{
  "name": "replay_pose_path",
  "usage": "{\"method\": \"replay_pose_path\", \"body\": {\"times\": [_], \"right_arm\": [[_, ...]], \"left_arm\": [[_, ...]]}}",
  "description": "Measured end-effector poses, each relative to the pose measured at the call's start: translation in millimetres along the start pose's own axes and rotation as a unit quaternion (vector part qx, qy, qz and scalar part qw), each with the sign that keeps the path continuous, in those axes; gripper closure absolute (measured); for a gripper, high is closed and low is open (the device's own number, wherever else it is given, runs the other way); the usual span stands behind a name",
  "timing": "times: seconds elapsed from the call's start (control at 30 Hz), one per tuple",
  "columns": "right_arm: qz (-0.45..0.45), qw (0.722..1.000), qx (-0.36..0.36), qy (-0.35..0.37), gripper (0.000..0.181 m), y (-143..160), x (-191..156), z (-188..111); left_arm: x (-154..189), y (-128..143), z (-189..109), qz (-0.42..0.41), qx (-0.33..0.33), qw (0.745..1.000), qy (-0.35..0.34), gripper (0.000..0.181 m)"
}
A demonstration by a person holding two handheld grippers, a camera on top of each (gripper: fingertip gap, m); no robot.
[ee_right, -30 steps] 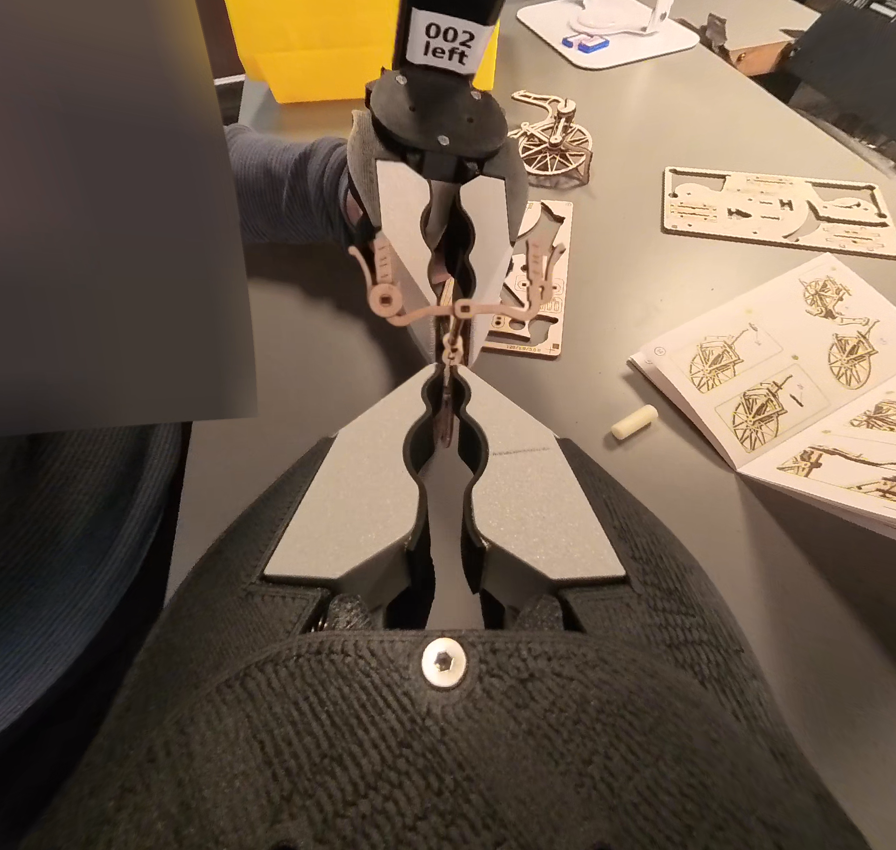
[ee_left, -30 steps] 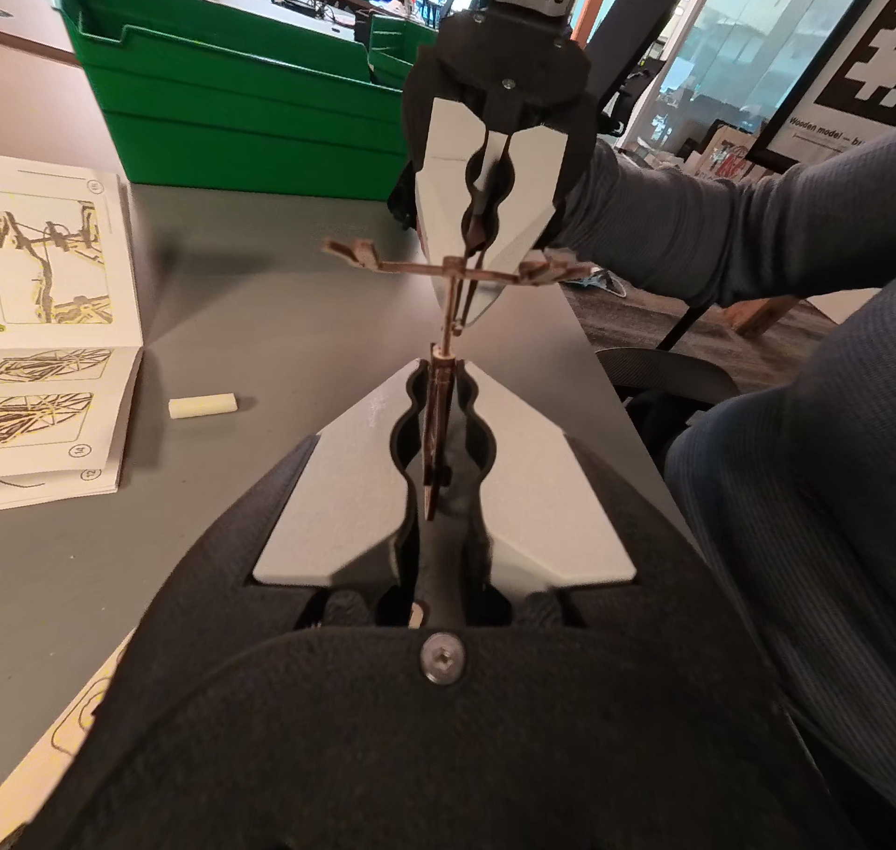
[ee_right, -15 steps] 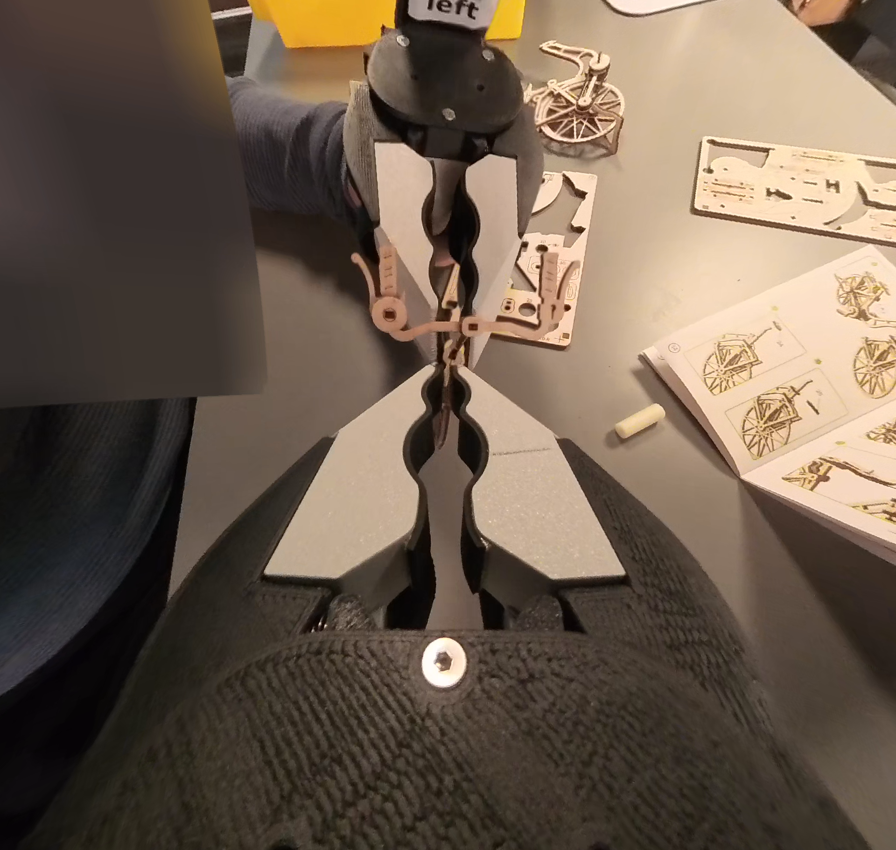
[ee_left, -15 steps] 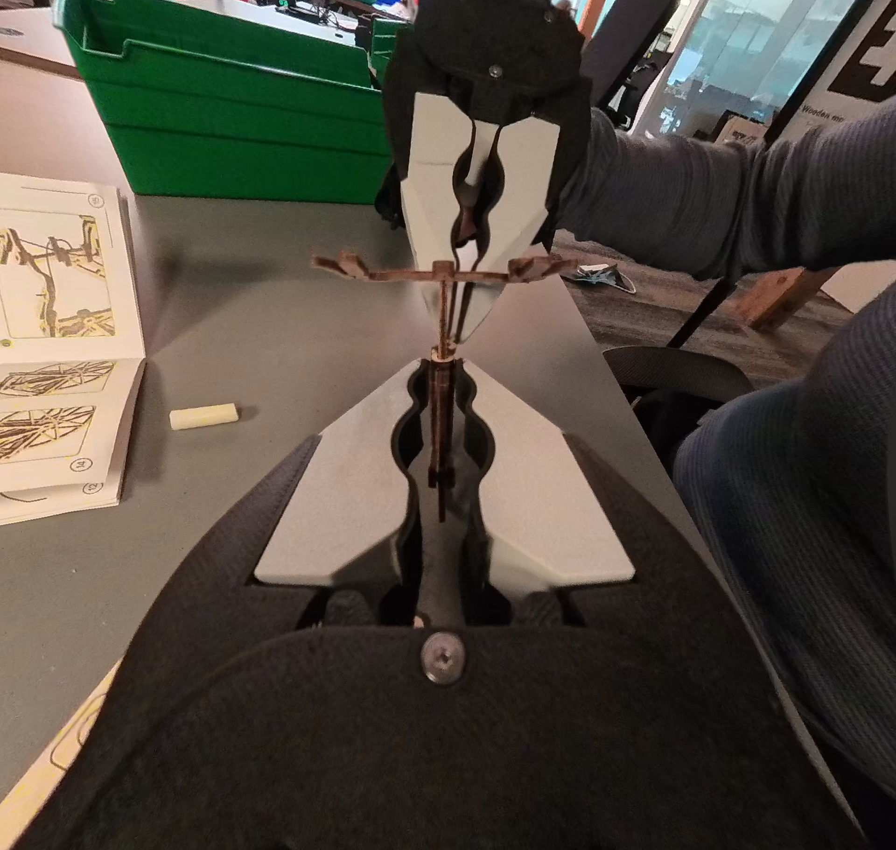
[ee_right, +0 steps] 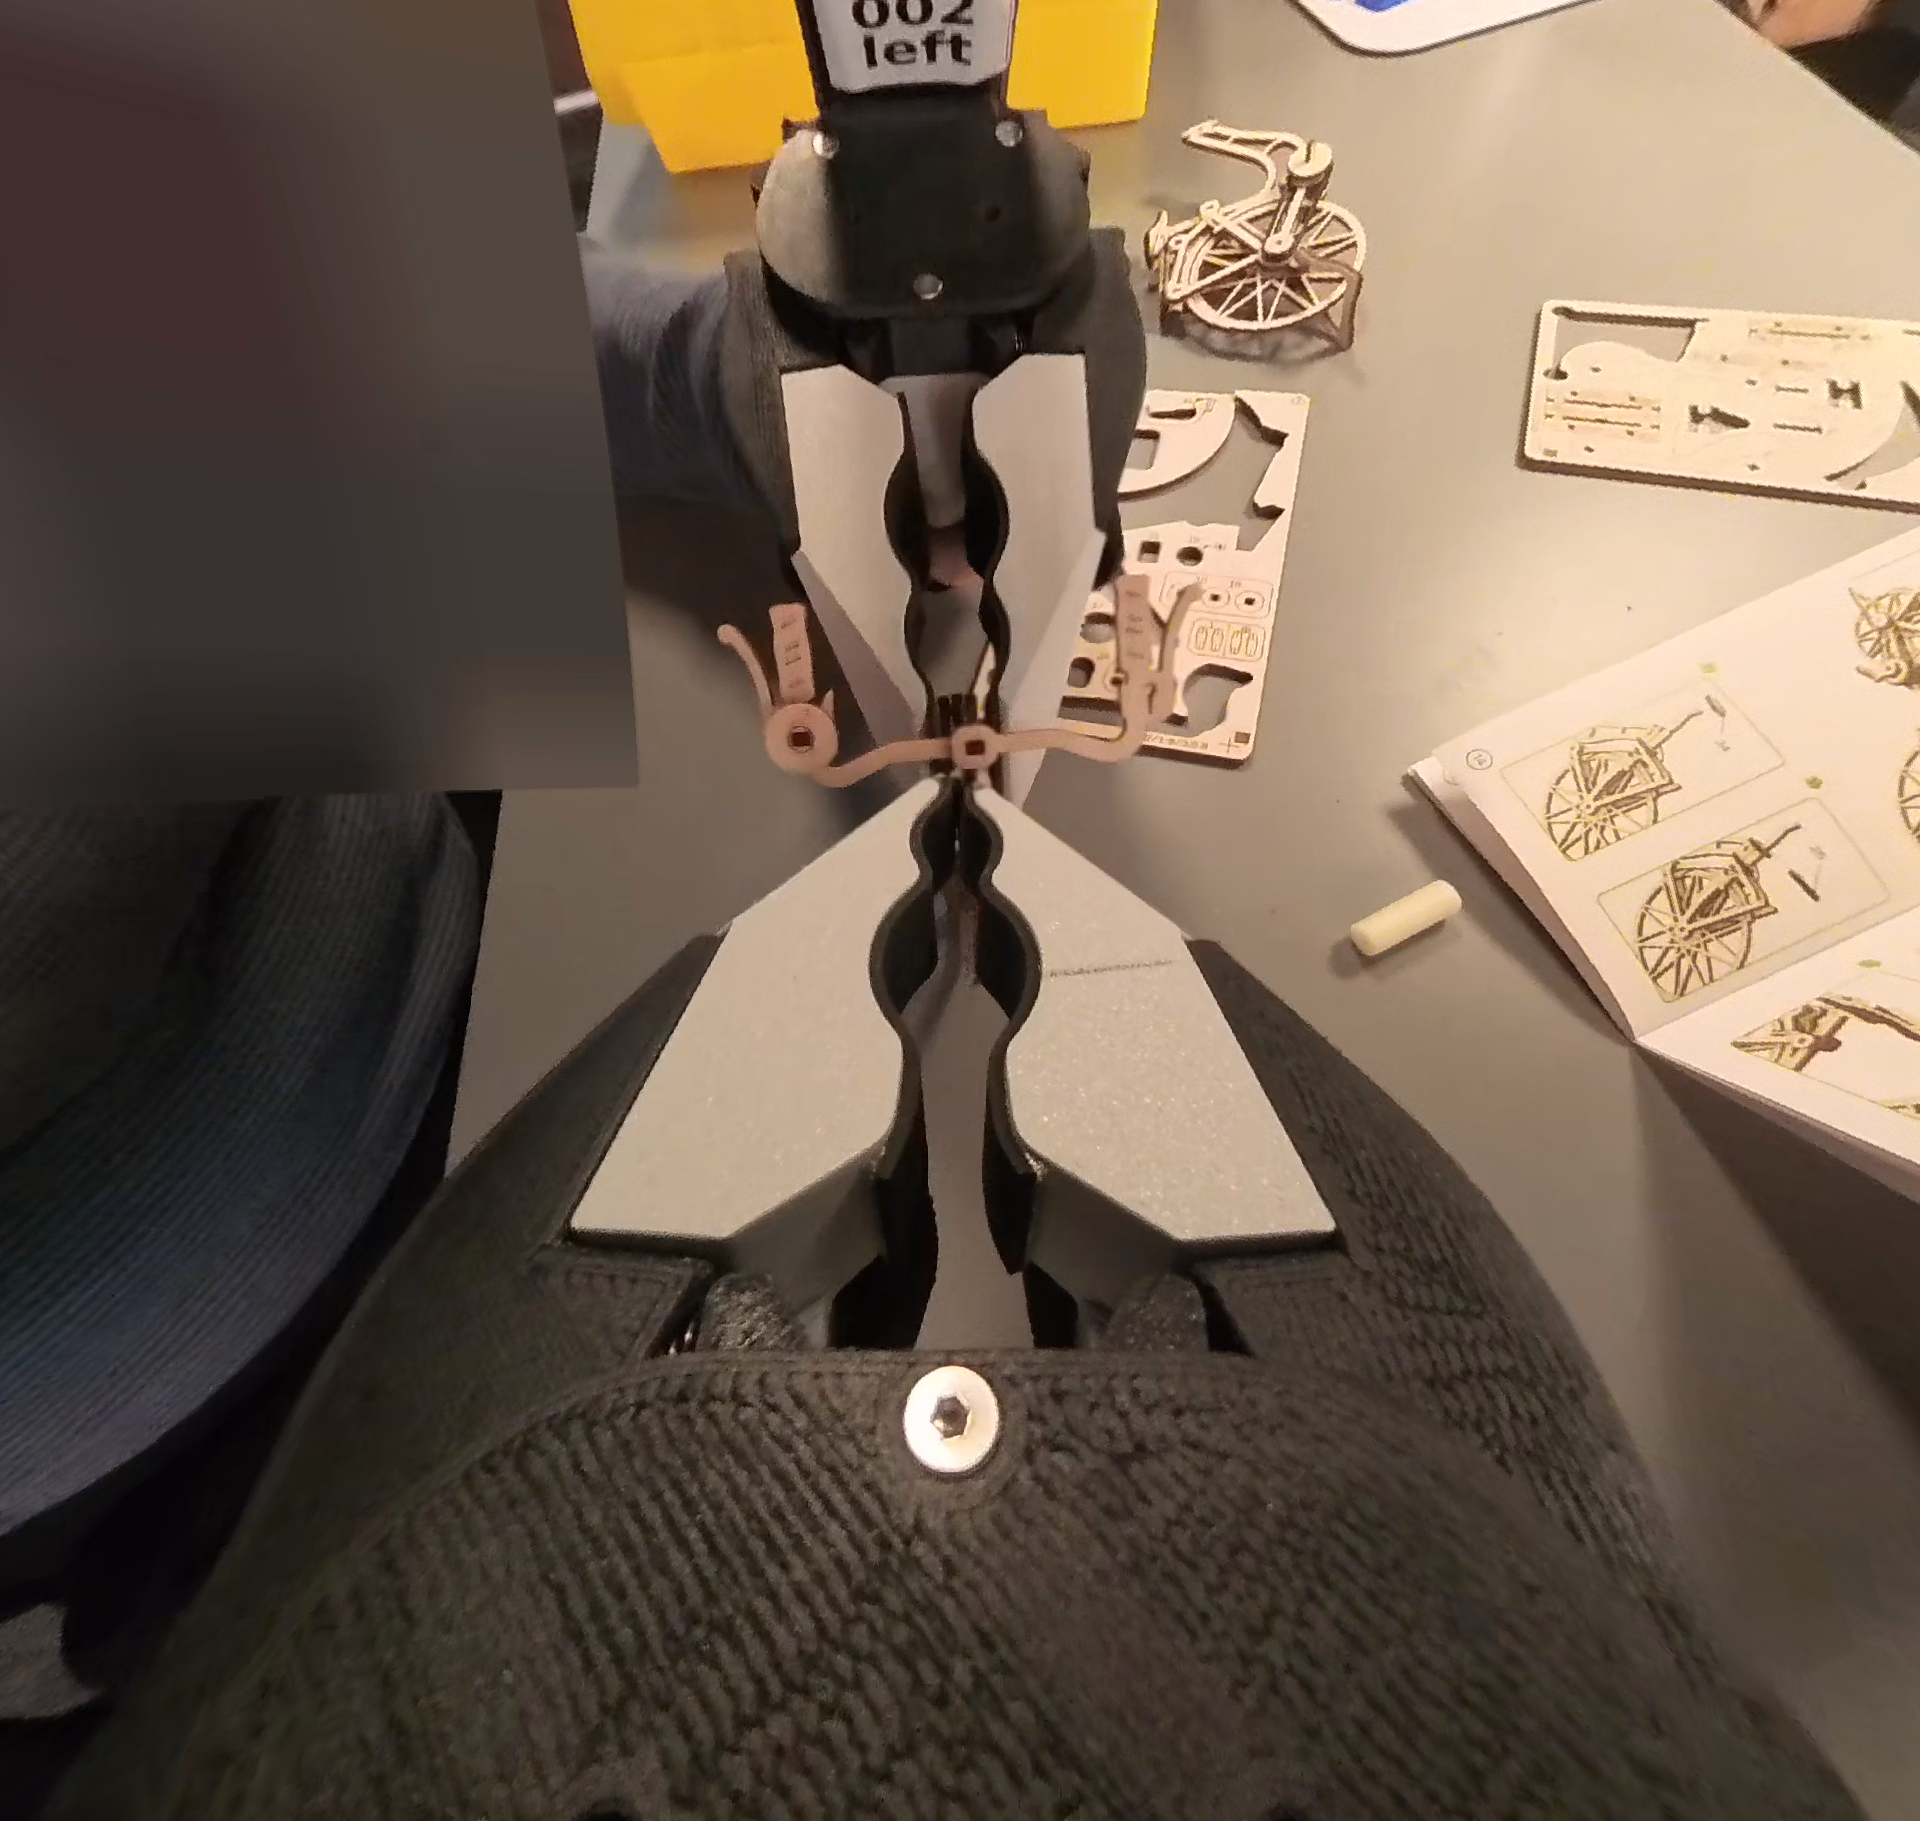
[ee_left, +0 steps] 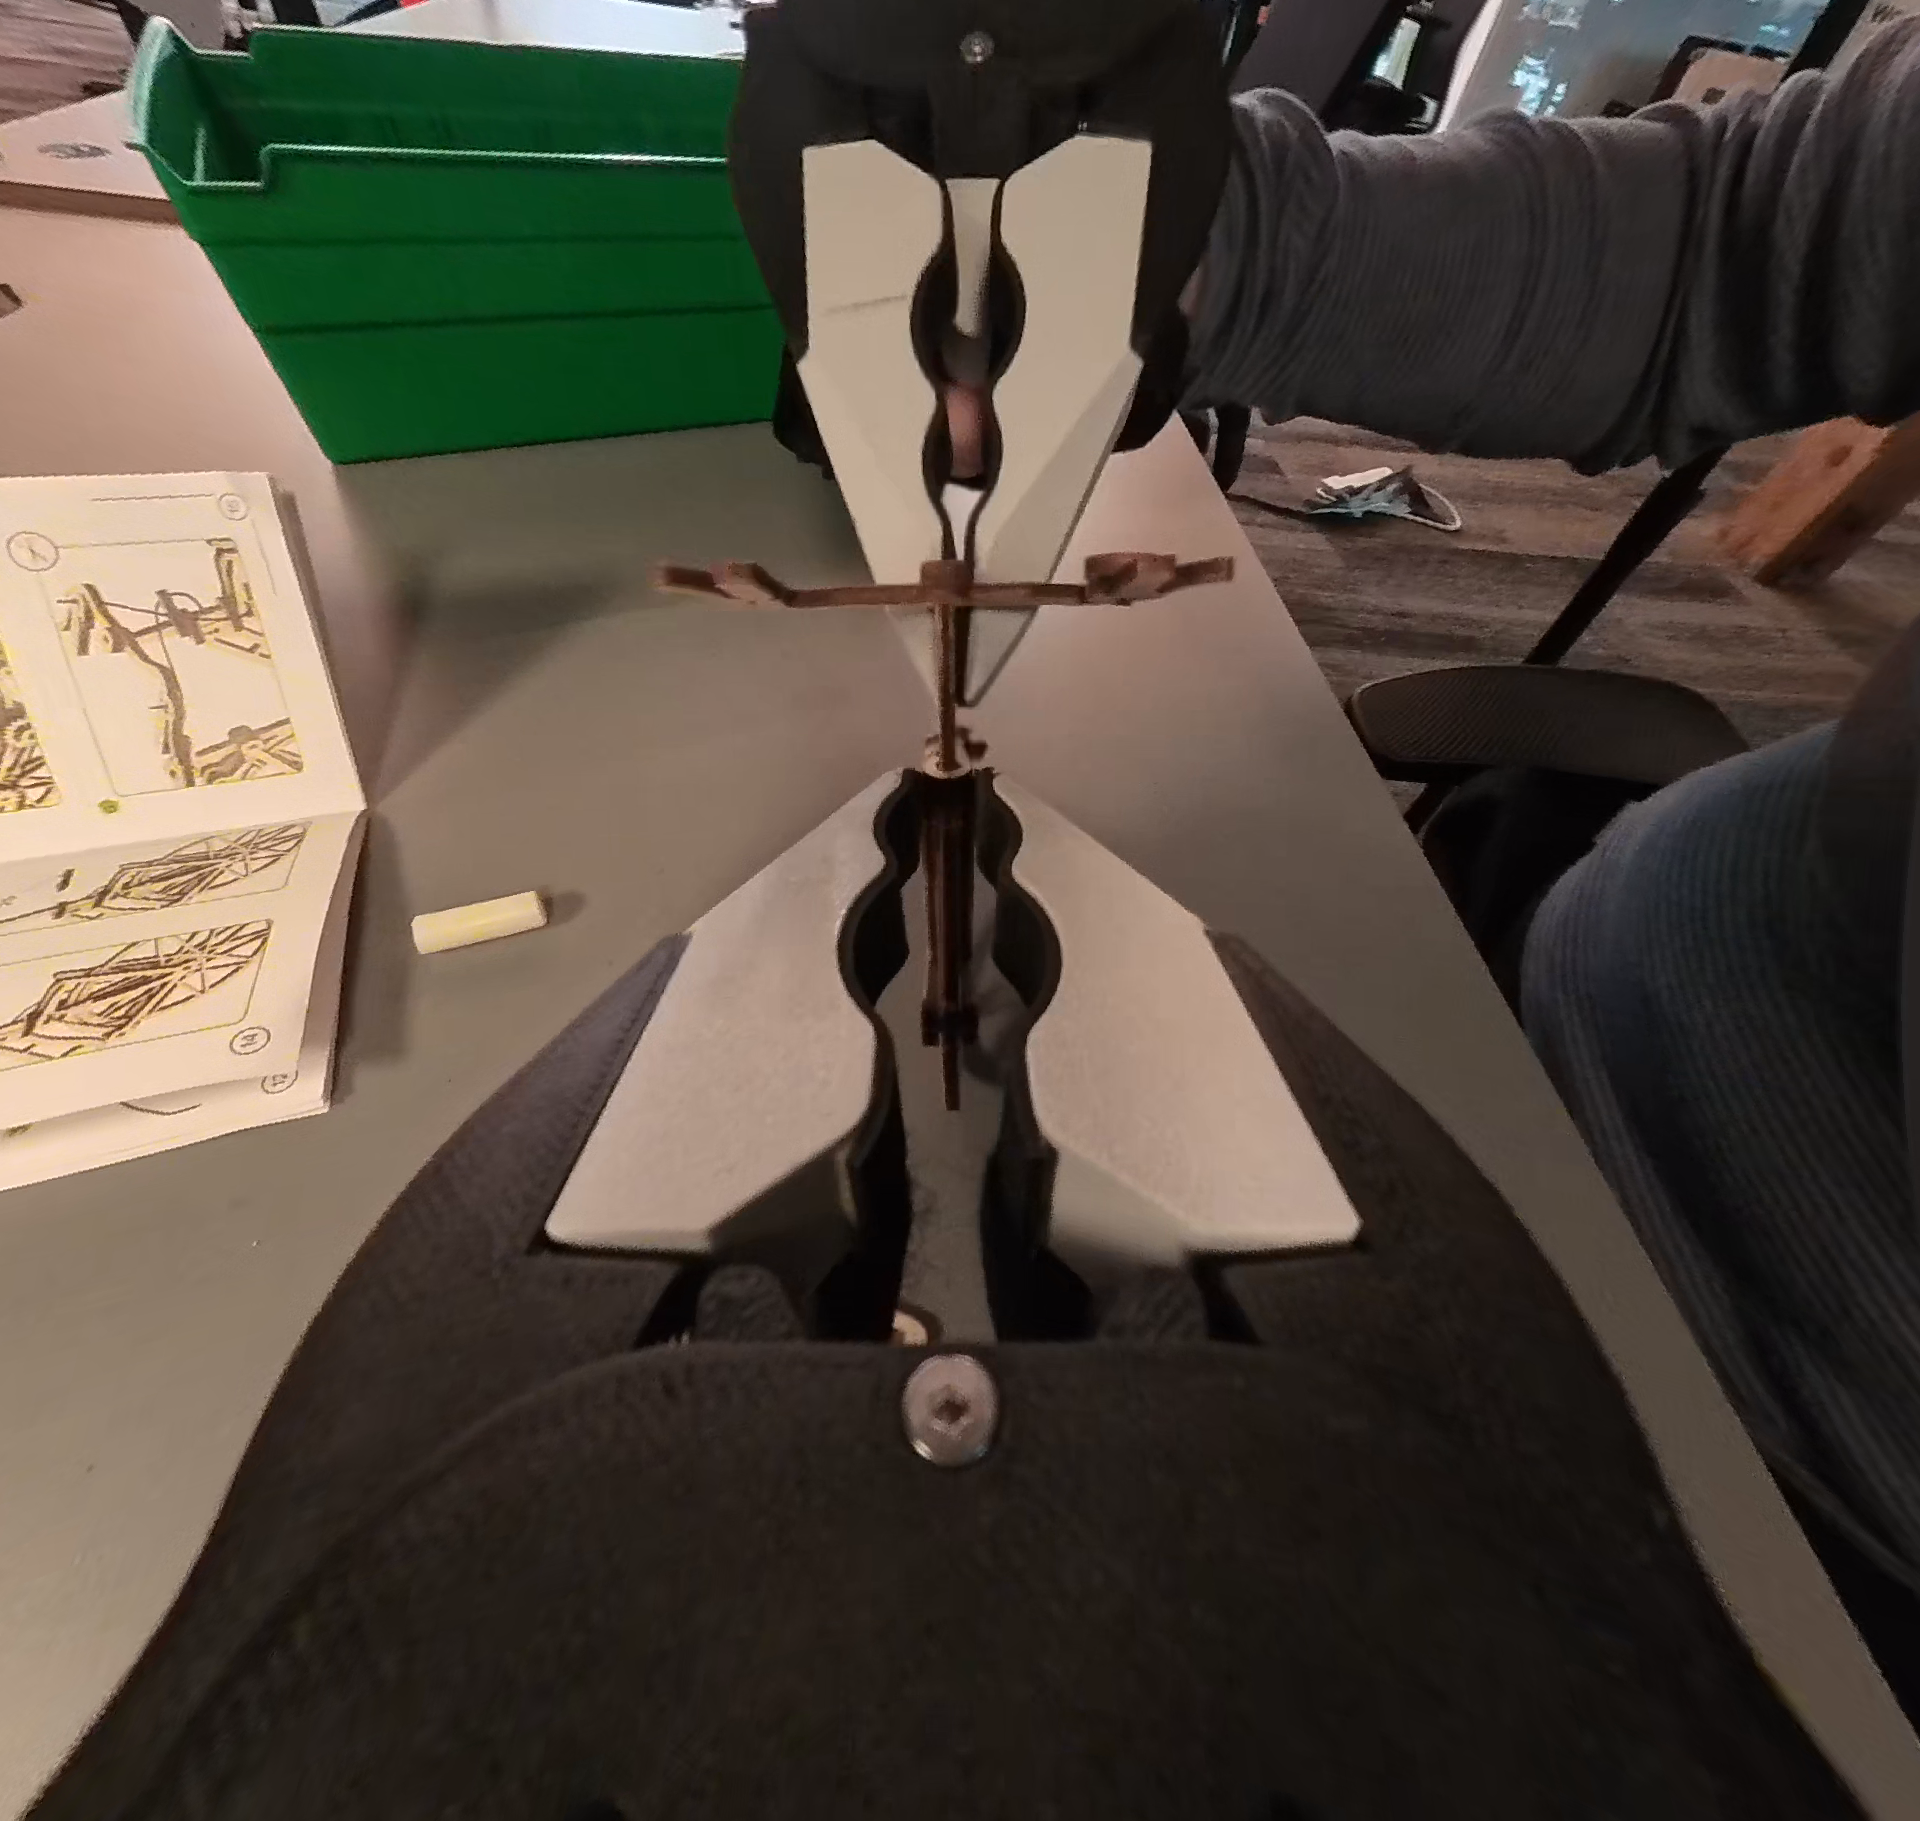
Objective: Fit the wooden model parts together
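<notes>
My left gripper (ee_left: 948,779) is shut on a thin flat wooden stem (ee_left: 943,940), seen edge-on and pointing forward. My right gripper (ee_right: 964,789) faces it tip to tip and is shut on a thin wooden part (ee_right: 974,924). A wooden handlebar crosspiece (ee_left: 831,595) sits level between the two sets of tips, joined to the stem. In the right wrist view the handlebar (ee_right: 883,732) shows its curved arms and levers. The left gripper (ee_right: 966,706) is just behind it. The right gripper (ee_left: 956,691) also shows in the left wrist view. The joint itself is hidden.
On the grey table lie an instruction booklet (ee_right: 1714,888), a small cream peg (ee_right: 1405,919), punched wooden sheets (ee_right: 1195,566), and a part-built wheel model (ee_right: 1257,244). Green bins (ee_left: 468,244) and a yellow bin (ee_right: 707,36) stand at the back. The table edge (ee_left: 1351,732) runs beside a person's sleeve. Less than 4 cm separates the two grippers' tips. Between my left fingertips and the small cream peg (ee_right: 1405,919) there is roughly 12 centimetres. My left wrist view (ee_left: 476,938) looks at it from another angle.
The two grippers have drawn closer together, tip to tip. The handlebar now sits right at the right gripper's tips and has levelled out. Both grips stay shut.
</notes>
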State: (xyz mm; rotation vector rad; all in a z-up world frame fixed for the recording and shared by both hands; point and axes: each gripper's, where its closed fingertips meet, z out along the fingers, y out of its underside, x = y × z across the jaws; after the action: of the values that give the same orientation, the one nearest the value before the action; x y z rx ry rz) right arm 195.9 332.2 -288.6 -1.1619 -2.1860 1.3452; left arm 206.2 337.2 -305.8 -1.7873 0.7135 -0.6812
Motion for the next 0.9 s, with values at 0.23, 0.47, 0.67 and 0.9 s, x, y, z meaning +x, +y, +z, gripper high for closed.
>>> {"method": "replay_pose_path", "body": {"times": [0.23, 0.47, 0.67, 0.9], "right_arm": [[0.004, 1.000, 0.024, 0.018, 0.181, 6.4, 1.3, 2.5], [0.027, 0.997, 0.004, 0.073, 0.181, 39.6, 8.4, -8.0], [-0.007, 0.997, -0.074, 0.028, 0.166, 72.6, -19.3, 25.2], [-0.041, 0.994, -0.088, -0.040, 0.165, 73.2, -26.8, 52.3]], "left_arm": [[-2.1, -0.2, -0.3, -0.013, 0.007, 1.000, 0.000, 0.172], [-14.1, -3.6, -6.0, -0.014, 0.022, 0.999, -0.034, 0.172], [-28.3, -23.5, -26.2, -0.030, 0.085, 0.994, -0.066, 0.172], [-27.6, -25.1, -29.6, -0.039, 0.095, 0.993, -0.054, 0.172]]}}
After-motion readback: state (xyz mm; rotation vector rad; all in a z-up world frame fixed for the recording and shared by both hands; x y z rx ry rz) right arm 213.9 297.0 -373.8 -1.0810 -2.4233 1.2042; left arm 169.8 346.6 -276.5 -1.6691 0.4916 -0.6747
